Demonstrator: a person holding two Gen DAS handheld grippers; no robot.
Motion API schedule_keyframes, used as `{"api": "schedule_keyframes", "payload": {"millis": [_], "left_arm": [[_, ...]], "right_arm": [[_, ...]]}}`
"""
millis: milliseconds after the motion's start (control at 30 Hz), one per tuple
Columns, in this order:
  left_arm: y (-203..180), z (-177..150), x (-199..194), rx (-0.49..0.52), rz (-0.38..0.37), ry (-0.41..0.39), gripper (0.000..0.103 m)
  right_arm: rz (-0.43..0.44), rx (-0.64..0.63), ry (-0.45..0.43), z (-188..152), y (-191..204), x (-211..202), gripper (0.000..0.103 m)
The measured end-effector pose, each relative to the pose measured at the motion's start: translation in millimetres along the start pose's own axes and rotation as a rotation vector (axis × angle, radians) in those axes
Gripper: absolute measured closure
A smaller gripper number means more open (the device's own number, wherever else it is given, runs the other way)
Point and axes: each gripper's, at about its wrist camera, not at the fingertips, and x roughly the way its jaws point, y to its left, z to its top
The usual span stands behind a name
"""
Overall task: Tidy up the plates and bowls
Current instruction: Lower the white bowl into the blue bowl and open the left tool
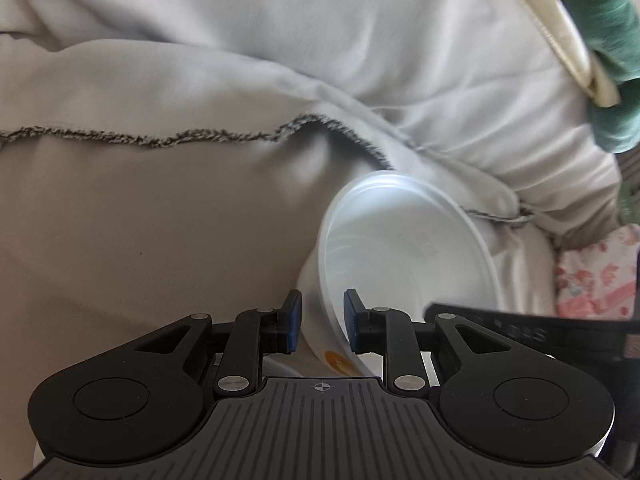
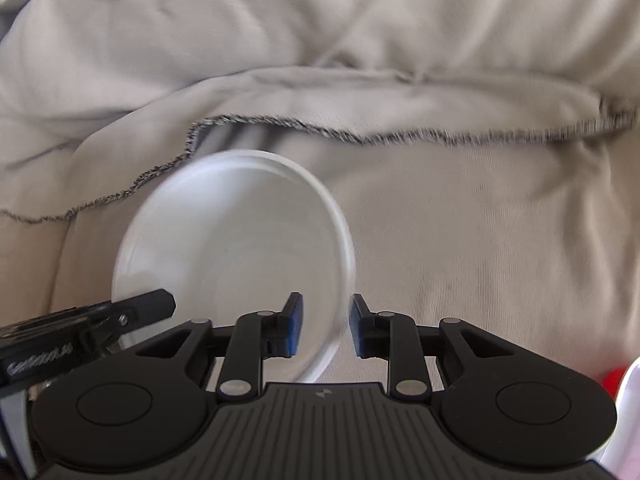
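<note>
the bowl (image 1: 404,264) lies tilted on the cloth (image 1: 140,220), near its frayed hem. our left gripper (image 1: 320,322) straddles the near rim, jaws narrow, not yet pinching. our right gripper (image 2: 325,326) straddles the opposite rim, equally near.

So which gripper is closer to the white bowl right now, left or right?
About equal, both straddle its rim. The left gripper has the white bowl wall between its open fingers on one side; the right gripper straddles the opposite rim, fingers apart.
</note>
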Motion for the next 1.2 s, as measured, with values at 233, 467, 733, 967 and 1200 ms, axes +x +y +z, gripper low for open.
{"api": "schedule_keyframes", "payload": {"millis": [233,467,733,967,1200], "left_arm": [[-26,0,-3,0.051,0.022,-0.001,0.077],[-102,-15,-74,0.214,-0.055,-0.102,0.073],[-125,-76,-122,0.248,-0.053,-0.008,0.076],[-108,-112,-122,0.172,-0.039,0.084,0.074],[-88,-125,-131,0.119,-0.006,-0.006,0.074]], "right_arm": [[0.136,0.051,-0.026,-15,-25,-9,0.077],[0.123,0.053,-0.209,-37,-51,-92,0.077],[0.104,-0.019,-0.220,-100,-63,-161,0.075],[0.130,-0.004,-0.111,-135,-64,-149,0.074],[0.026,0.006,-0.172,-161,-68,-140,0.073]]}}
